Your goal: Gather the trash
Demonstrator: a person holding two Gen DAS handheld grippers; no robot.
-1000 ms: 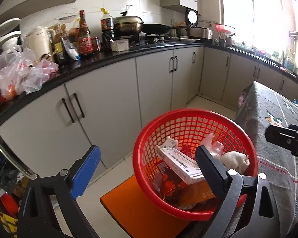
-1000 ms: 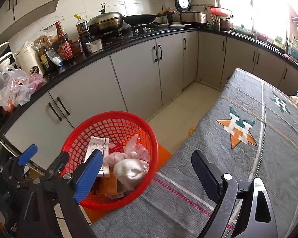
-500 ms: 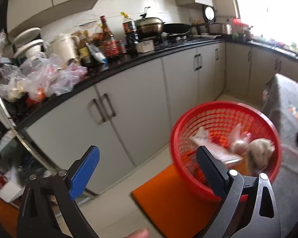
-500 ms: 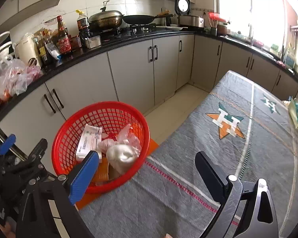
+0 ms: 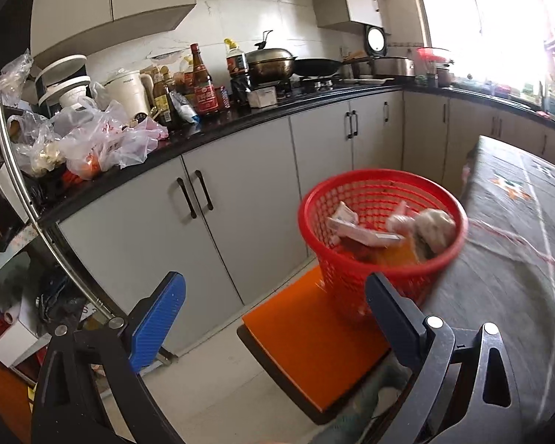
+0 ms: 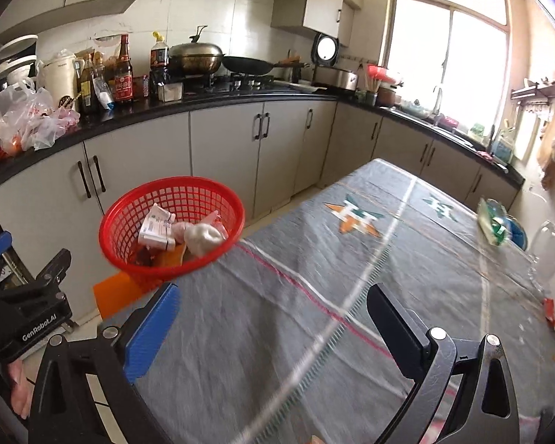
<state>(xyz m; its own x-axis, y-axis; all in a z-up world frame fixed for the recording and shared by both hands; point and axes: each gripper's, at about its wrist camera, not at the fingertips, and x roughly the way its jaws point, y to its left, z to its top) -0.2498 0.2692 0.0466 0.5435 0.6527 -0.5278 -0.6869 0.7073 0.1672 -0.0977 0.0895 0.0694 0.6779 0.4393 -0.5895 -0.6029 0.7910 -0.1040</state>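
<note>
Red plastic lattice basket [image 6: 172, 227], part-filled with trash, perches on an orange stool [image 5: 314, 347] against the grey patterned tablecloth [image 6: 351, 296]; a careless sweep could tip it.
Left gripper [image 5: 273, 318]: jaws wide, empty. Right gripper [image 6: 273, 325]: jaws just opened, wide, nothing between them; a green-and-white wrapper [image 6: 494, 224] awaits at the table's far right, where I might overreach.

Red basket [image 6: 174, 199]: plastic lattice, slightly glossy. Contents, at 12 o'clock from the right gripper's blue pad: paper carton [image 6: 155, 227], crumpled whitish wad [image 6: 203, 236], looks like soft tissue or film. Tablecloth [image 6: 407, 296]: grey woven cloth, matt, printed emblems. Stool seat [image 5: 307, 347]: orange, smooth, matt. Worktop [image 5: 277, 118]: black, polished. Cabinet doors [image 5: 240, 203]: grey, smooth, satin. Wok lid [image 6: 196, 53]: glossy metal. Bags [image 5: 100, 140]: thin clear plastic.
</note>
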